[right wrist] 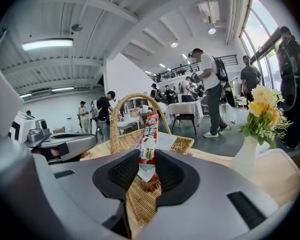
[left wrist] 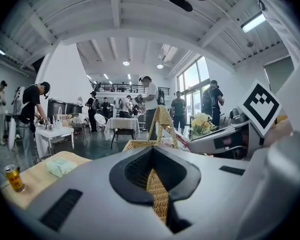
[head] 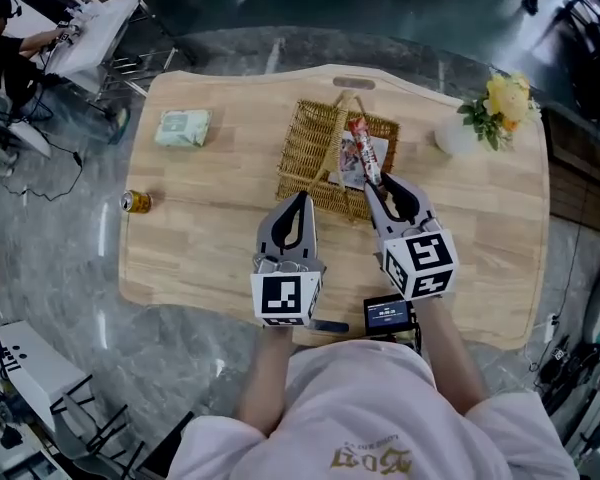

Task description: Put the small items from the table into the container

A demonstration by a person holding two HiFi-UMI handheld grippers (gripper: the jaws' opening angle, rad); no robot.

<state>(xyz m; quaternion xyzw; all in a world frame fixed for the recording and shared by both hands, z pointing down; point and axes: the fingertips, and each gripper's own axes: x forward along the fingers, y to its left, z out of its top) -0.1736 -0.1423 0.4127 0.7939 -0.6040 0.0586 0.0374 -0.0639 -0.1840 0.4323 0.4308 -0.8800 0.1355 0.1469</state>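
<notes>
A red-and-white snack stick packet is pinched at its near end by the right tool, whose jaws are closed on it. The left tool is clenched with nothing held, and only wicker is seen past its tips in the left gripper view.

The coming move is judged to depend on how the packet stands to the wicker basket. The packet's long axis runs away from the person, from the right tool out over the near right part of the basket, with its free end tilted upward beside the arched handle. The basket therefore lies directly ahead of and below the packet, so a release or a short lowering by the right hand should be enough. The left tool is parked just beside the basket's near left edge and is the nearer one to what lies on the left of the bench.

One packet is held. One pale flat item is seen inside the basket, but its kind cannot be made out. Two small items are counted outside the basket: one green wipes pack well to its left, and one drink can at the bench's left edge. One vase of yellow flowers stands at the far right, and one small device with a lit screen sits at the near edge.
</notes>
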